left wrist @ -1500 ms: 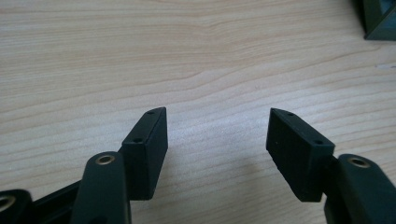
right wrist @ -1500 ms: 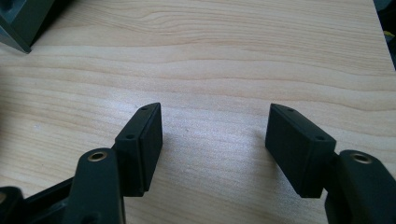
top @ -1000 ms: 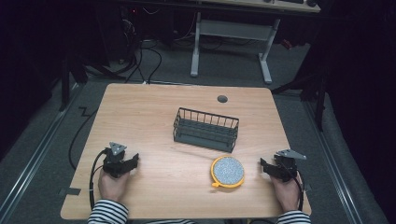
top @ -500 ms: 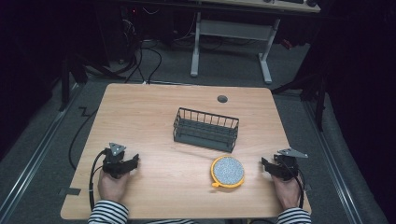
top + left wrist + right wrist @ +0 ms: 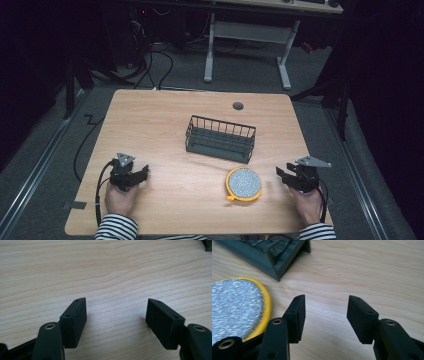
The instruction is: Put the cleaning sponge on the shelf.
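Left gripper (image 5: pixel 142 173) jaws apart over bare surface (image 5: pixel 165 125). Right gripper (image 5: pixel 325 307) jaws, just closing, apart, empty; yellow-rimmed pad (image 5: pixel 234 305) beside it cut off; basket (image 5: pixel 274 252) partly out of frame.

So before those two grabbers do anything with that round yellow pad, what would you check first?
1. Right gripper empty: ok; jaws have just been closing, nothing between them.
2. Left gripper empty and open: ok, bare wood between the jaws.
3. Pad lying flat, apart from the basket: ok.
4. Pad near the right gripper: ok, just beside its jaws.
5. Basket upright: ok.
6. Basket empty: cannot tell for sure.
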